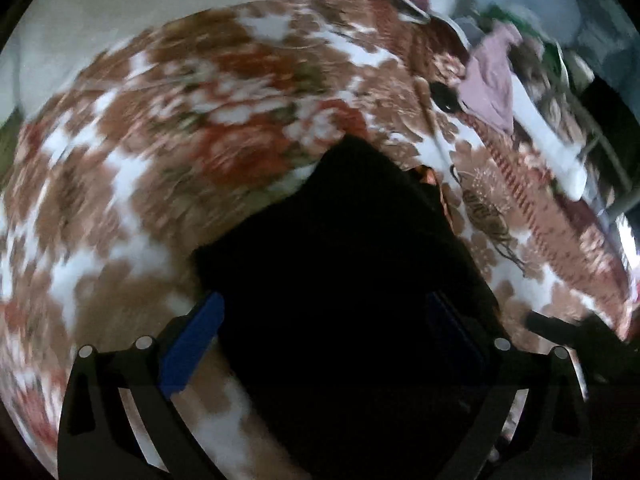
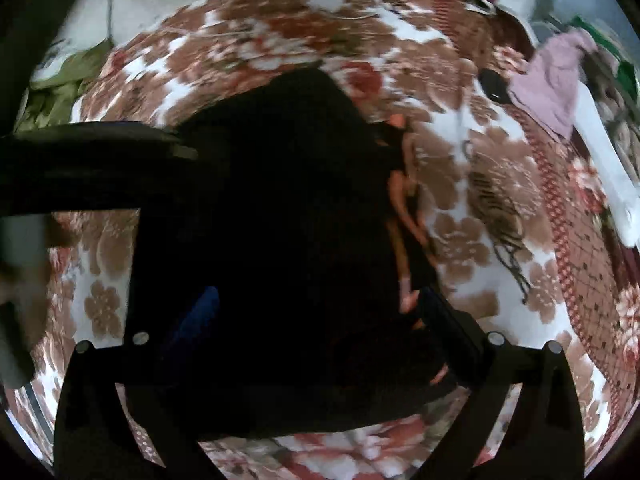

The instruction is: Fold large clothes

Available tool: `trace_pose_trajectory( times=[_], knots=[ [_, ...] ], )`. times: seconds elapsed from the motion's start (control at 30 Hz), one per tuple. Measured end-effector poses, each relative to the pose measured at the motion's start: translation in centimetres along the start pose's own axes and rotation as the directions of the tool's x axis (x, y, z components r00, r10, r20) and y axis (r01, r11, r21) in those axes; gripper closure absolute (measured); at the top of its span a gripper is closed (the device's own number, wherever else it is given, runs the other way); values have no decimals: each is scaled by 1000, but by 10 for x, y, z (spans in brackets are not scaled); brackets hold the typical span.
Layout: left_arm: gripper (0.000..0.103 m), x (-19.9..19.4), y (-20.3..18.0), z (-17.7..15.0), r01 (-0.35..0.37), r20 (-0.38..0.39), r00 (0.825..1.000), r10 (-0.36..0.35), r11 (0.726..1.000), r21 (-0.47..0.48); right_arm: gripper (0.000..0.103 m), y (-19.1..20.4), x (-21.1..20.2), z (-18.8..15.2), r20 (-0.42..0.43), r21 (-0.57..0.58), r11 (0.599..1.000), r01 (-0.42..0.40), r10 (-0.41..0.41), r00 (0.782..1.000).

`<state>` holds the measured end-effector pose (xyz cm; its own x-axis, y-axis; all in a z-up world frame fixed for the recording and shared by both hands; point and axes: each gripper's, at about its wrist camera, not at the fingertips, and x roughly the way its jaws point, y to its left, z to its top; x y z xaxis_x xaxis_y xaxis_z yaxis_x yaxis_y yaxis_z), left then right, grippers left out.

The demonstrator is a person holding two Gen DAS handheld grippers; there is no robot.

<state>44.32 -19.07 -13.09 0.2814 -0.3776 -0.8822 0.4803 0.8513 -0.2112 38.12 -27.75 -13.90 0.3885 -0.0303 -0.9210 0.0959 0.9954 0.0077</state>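
A large black garment (image 1: 340,260) lies on a brown, red and white floral blanket (image 1: 160,140). In the left wrist view my left gripper (image 1: 324,344) stands open over it, the black cloth filling the gap between the blue-padded fingers (image 1: 192,344). In the right wrist view the garment (image 2: 280,220) spreads wide, with a pinkish-orange trim (image 2: 404,216) along its right edge. My right gripper (image 2: 316,328) is open above the cloth. The left gripper's black body (image 2: 80,160) shows at the left of that view. Both views are motion-blurred.
A pink cloth (image 2: 556,76) and a white object (image 2: 608,164) lie at the blanket's right edge, with a small black item (image 2: 494,84) beside them. Green fabric (image 2: 60,88) lies at the far left. A patterned border strip (image 2: 568,248) runs down the right.
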Motion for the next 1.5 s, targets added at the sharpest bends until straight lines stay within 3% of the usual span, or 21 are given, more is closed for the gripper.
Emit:
trace_pose_trajectory(
  times=[0.1, 0.17, 0.27, 0.37, 0.53, 0.67, 0.87, 0.97, 1.07, 1.2, 1.33, 1.43, 1.5],
  knots=[
    [5, -9, 11, -41, -22, -47, 999, 21, 999, -26, 5, 11, 17, -7, -35, -24, 1000, 7, -7, 999],
    [5, 0, 5, -65, -40, -73, 997, 40, 999, 1, 5, 10, 24, -13, -32, -29, 1000, 9, -10, 999],
    [5, 19, 5, -87, -24, -101, 995, 19, 999, -46, 5, 5, 31, -22, -36, -52, 998, 37, -39, 999],
    [4, 32, -2, -92, -23, -108, 994, 20, 999, -33, 5, -8, 43, -30, -86, -31, 999, 20, -23, 996],
    [4, 57, -1, -95, 30, -175, 983, -44, 996, -81, 5, -17, 59, -43, -90, -57, 998, 41, -47, 995],
    [3, 67, 2, -101, 72, -180, 979, -92, 991, -110, 5, -26, 68, -46, -97, -55, 998, 29, -35, 995],
    [3, 67, -7, -102, 33, -171, 984, -45, 997, -68, 5, -26, 71, -48, -82, -85, 996, 38, -45, 996],
    [4, 54, -18, -99, -40, -154, 987, 39, 999, -2, 5, -23, 68, -48, -82, -96, 995, 41, -49, 995],
    [5, 33, -18, -93, -65, -128, 990, 66, 998, 12, 5, -20, 56, -42, -86, -98, 995, 22, -31, 996],
    [5, -3, 20, -83, 6, -51, 999, -13, 991, -136, 4, -53, 18, -33, -57, -83, 996, -19, 15, 998],
    [5, -4, 64, -83, 102, -60, 990, -124, 953, -286, 4, -122, 26, -23, -124, 8, 999, -46, 47, 991],
    [5, 10, 64, -85, 137, -72, 983, -167, 941, -309, 4, -142, 42, -19, -184, 19, 996, -83, 85, 979],
    [5, 25, 57, -88, 147, -93, 979, -182, 944, -294, 4, -145, 48, -18, -177, 26, 994, -108, 110, 978]
  ],
)
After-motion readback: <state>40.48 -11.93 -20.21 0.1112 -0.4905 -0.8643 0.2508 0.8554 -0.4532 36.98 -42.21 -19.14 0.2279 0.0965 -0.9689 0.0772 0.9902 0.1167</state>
